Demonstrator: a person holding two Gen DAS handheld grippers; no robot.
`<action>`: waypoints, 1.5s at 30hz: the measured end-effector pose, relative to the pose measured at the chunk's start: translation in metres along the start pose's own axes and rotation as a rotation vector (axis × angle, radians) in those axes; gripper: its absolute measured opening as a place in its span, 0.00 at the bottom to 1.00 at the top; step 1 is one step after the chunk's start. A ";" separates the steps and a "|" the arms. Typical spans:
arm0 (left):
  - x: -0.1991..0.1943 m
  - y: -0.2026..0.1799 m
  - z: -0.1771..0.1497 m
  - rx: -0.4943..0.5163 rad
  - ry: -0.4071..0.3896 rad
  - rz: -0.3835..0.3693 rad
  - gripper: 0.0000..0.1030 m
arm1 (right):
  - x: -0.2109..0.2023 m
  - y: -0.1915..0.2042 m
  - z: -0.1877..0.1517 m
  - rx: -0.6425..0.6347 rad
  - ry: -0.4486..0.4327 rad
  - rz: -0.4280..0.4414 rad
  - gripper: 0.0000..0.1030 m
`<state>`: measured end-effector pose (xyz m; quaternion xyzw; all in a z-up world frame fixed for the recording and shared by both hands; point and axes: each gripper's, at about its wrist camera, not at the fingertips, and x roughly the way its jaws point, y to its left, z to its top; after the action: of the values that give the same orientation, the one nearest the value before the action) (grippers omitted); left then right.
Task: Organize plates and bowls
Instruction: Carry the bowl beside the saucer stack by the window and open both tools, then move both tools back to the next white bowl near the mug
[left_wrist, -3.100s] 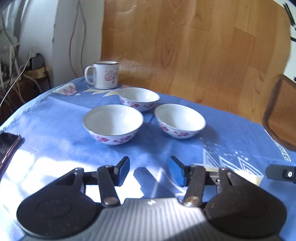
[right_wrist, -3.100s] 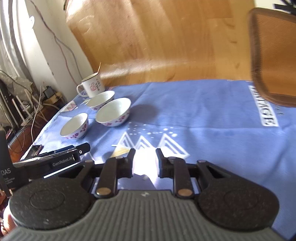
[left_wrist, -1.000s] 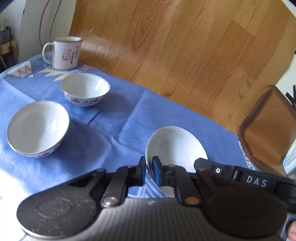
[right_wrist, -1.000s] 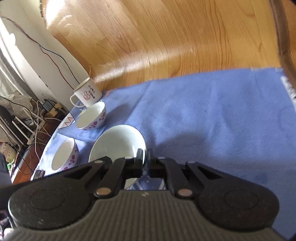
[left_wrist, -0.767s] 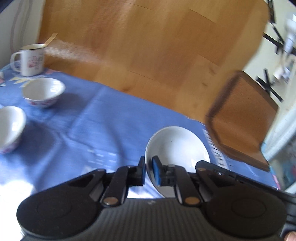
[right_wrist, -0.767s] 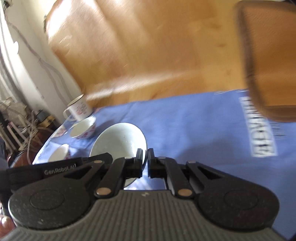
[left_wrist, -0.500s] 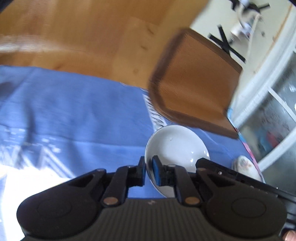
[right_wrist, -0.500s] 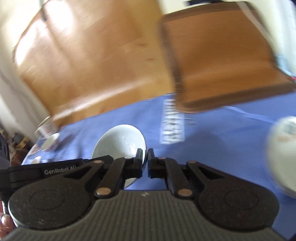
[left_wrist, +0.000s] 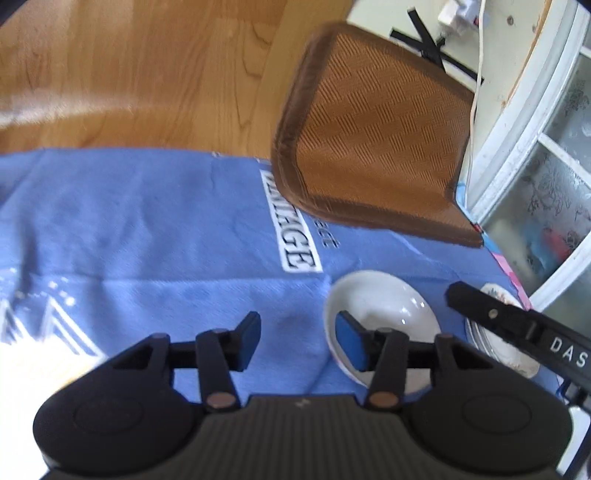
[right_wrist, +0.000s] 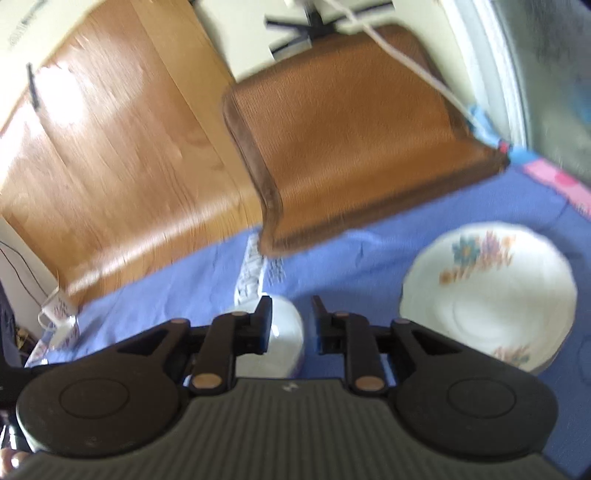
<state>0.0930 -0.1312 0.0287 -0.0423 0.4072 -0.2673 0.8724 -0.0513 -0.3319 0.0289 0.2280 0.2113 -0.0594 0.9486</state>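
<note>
A white bowl (left_wrist: 384, 306) sits on the blue tablecloth (left_wrist: 147, 229) near the right end of the table. My left gripper (left_wrist: 297, 338) is open; its right finger (left_wrist: 349, 341) is over the bowl's near rim. In the right wrist view the same bowl (right_wrist: 286, 332) lies just behind the left finger of my open right gripper (right_wrist: 290, 325). A stack of floral plates (right_wrist: 487, 295) lies to the right of the bowl; it also shows in the left wrist view (left_wrist: 509, 354), partly hidden by the right gripper's black body (left_wrist: 517, 325).
A brown woven chair back (left_wrist: 373, 136) rises just beyond the table's far edge. A white glass-door cabinet (left_wrist: 535, 166) stands at the right. A floral mug (right_wrist: 59, 314) and another bowl stand far left. Wooden floor lies beyond the table.
Both grippers carried the bowl to the right end of the table, beside the plates. Both have opened and let go; the bowl now rests on the cloth.
</note>
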 end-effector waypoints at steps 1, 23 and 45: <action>-0.009 0.007 0.001 -0.004 -0.025 0.011 0.45 | -0.002 0.003 0.001 -0.010 -0.014 0.009 0.24; -0.200 0.281 -0.079 -0.416 -0.358 0.490 0.44 | 0.079 0.233 -0.067 -0.298 0.297 0.457 0.24; -0.153 0.330 -0.033 -0.432 -0.294 0.339 0.45 | 0.162 0.329 -0.094 -0.280 0.408 0.563 0.27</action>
<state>0.1313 0.2317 0.0159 -0.1965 0.3254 -0.0165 0.9248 0.1289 0.0012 0.0183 0.1523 0.3313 0.2798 0.8881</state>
